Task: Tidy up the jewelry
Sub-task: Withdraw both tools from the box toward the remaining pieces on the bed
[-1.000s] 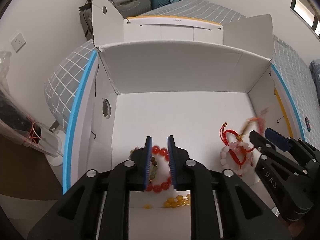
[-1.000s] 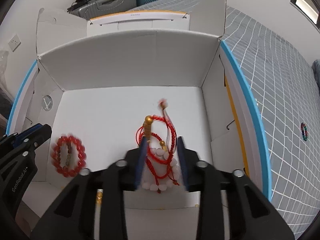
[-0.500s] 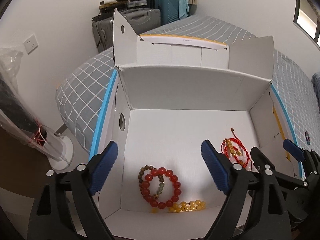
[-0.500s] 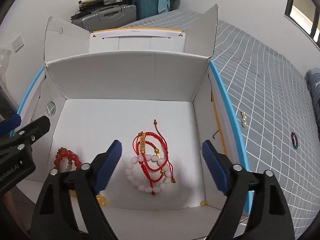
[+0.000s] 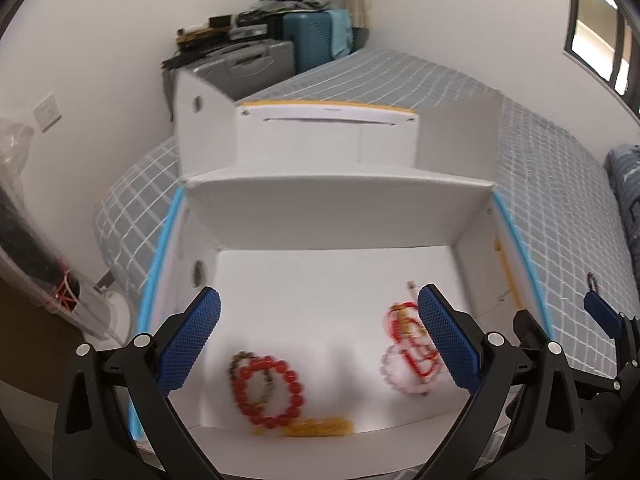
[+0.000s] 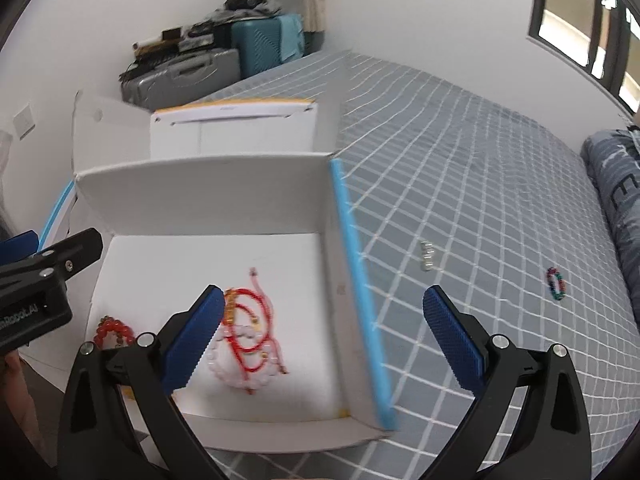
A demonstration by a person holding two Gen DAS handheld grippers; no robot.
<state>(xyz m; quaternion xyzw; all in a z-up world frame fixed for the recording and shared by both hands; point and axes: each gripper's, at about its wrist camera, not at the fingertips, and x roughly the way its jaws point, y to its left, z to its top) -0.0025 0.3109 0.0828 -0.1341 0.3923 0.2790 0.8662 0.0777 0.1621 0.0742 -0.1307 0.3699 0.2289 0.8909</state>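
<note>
An open white cardboard box (image 5: 336, 216) sits on a grey checked bed. Inside lie a red bead bracelet (image 5: 266, 390), a yellow bead bracelet (image 5: 320, 426) and a red cord bracelet with white beads (image 5: 408, 356), which also shows in the right wrist view (image 6: 248, 340). My left gripper (image 5: 320, 344) is open and empty above the box. My right gripper (image 6: 328, 344) is open and empty over the box's right wall (image 6: 356, 292). On the bedcover lie a small multicoloured bracelet (image 6: 556, 283) and a small white piece (image 6: 427, 256).
Suitcases (image 6: 224, 64) stand at the far wall. A folded dark blanket (image 6: 616, 200) lies at the right edge of the bed. A plastic-wrapped item (image 5: 32, 264) stands left of the bed.
Both grippers opened and let go of their bracelets, which now lie in the box. Both have pulled back and up; the right one has swung right toward the bedcover.
</note>
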